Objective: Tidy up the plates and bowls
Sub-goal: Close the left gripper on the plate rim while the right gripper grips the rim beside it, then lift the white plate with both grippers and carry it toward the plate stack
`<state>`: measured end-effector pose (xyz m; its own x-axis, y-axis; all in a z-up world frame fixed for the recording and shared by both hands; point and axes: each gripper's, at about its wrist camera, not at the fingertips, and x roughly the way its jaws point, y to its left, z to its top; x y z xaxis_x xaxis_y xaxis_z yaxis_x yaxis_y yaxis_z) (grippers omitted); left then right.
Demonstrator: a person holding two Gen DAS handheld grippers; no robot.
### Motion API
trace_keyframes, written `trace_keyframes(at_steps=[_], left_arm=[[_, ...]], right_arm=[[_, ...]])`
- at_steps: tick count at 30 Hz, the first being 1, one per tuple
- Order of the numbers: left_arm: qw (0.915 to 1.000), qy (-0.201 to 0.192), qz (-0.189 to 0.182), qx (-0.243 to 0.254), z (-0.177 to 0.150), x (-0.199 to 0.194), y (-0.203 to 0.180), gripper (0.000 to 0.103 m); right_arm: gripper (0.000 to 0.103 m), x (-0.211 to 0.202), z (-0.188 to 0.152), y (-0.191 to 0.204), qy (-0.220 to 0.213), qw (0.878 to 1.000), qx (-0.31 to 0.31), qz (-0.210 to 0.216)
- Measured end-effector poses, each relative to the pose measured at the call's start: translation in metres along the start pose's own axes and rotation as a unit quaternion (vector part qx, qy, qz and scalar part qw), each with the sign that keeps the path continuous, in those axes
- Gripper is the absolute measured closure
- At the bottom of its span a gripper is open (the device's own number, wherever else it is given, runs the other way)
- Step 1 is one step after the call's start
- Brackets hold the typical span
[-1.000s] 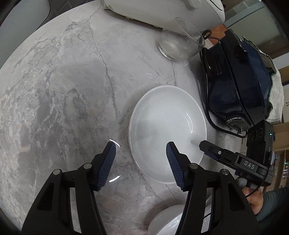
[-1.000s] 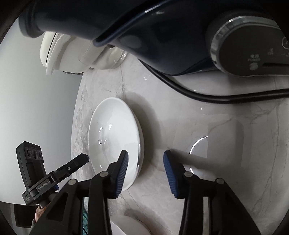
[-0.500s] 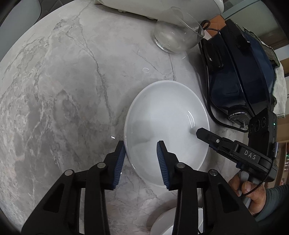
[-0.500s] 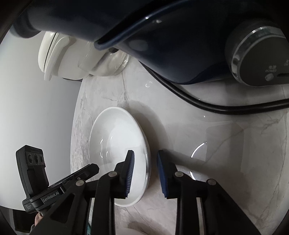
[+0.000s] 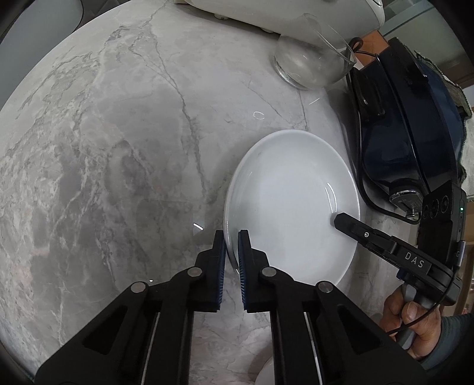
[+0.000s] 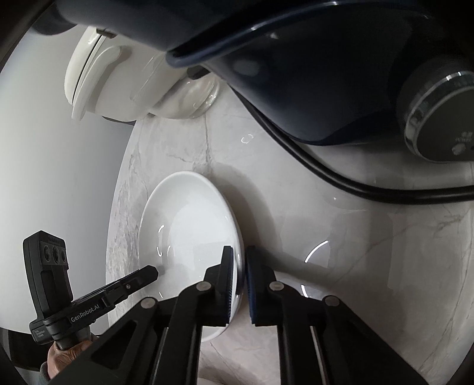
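A white plate (image 5: 293,207) lies on the grey marble counter (image 5: 118,177). My left gripper (image 5: 232,241) is shut on the plate's left rim, with one blue pad under the edge and one inside it. In the right wrist view the same plate (image 6: 189,225) has my right gripper (image 6: 240,257) shut on its opposite, right rim. Each view also shows the other gripper: the right gripper's fingertip (image 5: 340,220) rests at the plate's right edge, and the left gripper's fingertip (image 6: 151,271) at its left. A person's hand (image 5: 414,319) holds the right gripper's handle.
A dark blue appliance (image 5: 408,124) with a black cord (image 6: 340,183) stands close to the right of the plate. A clear glass (image 5: 308,68) and a white appliance (image 5: 281,11) stand behind it. Another white dish (image 5: 266,373) peeks in at the bottom edge.
Both grippers went from open to shut, each closing on its side of the plate's rim. The hands barely shifted and the plate stayed where it was.
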<state>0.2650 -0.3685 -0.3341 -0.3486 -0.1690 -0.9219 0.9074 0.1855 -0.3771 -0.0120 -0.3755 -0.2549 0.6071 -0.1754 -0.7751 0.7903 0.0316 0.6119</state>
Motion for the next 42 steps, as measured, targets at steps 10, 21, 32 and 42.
trace_keyframes(at_steps=[10,21,32,42], left_arm=[[0.9998,0.001,0.019,-0.011,0.001,0.003,-0.001,0.096],[0.9994,-0.007,0.034,-0.006,-0.007,-0.005,-0.01,0.097],[0.9991,-0.019,0.028,-0.024,-0.02,-0.032,-0.004,0.097],[0.9981,-0.039,0.032,-0.036,-0.047,-0.078,-0.012,0.097]], right_arm=[[0.094,0.003,-0.001,0.004,0.005,1.0,-0.021,-0.003],[0.094,0.005,-0.008,0.012,0.012,0.998,-0.051,-0.016],[0.094,-0.003,-0.01,0.023,0.012,0.997,-0.071,-0.009],[0.094,-0.029,-0.015,0.039,0.006,0.996,-0.091,0.011]])
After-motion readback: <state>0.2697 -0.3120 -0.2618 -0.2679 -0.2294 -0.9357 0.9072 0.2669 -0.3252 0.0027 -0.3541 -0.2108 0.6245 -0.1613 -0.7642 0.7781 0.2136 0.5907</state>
